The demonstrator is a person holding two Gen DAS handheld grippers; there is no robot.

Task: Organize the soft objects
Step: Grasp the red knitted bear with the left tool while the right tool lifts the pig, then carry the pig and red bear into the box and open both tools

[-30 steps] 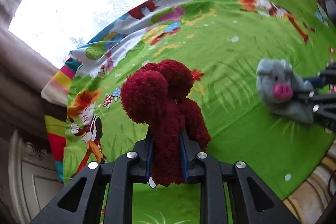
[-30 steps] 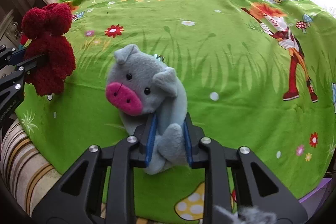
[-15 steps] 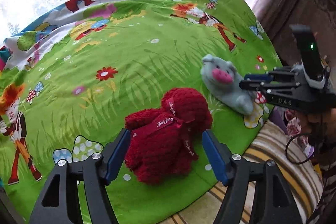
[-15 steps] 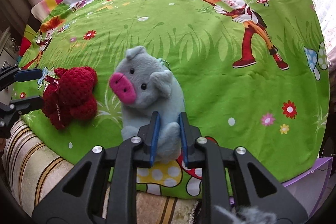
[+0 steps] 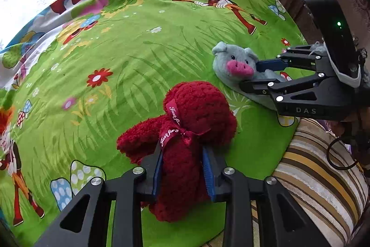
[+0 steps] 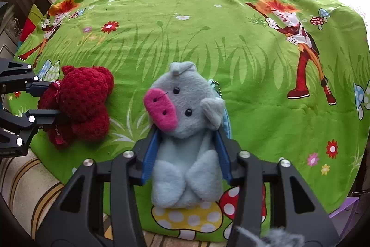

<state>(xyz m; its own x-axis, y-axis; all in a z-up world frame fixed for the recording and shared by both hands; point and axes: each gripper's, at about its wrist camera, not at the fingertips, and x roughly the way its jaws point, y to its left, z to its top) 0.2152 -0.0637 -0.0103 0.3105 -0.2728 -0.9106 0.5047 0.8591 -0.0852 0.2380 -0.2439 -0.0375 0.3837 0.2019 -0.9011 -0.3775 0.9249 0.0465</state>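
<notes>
Setting down, the step as we judge it: both toys go side by side near the front edge of the green cartoon sheet (image 6: 208, 38).
Red bear (image 5: 196, 112): lies on the sheet at the left, close to the grey pig (image 6: 185, 122) but apart from it.
Left gripper (image 5: 182, 152): its jaws have just been closing, and the pads now pinch the bear's body below the ribbon.
Right gripper (image 6: 187, 133): its jaws have just been opening; the pig sits between loosened pads, its plush puffed out again.
Doing it well: we widen fully before drawing back, so no pad snags the fur.
Risk: we keep the pig's feet off the striped cover (image 5: 312, 166) below the sheet's edge.
</notes>
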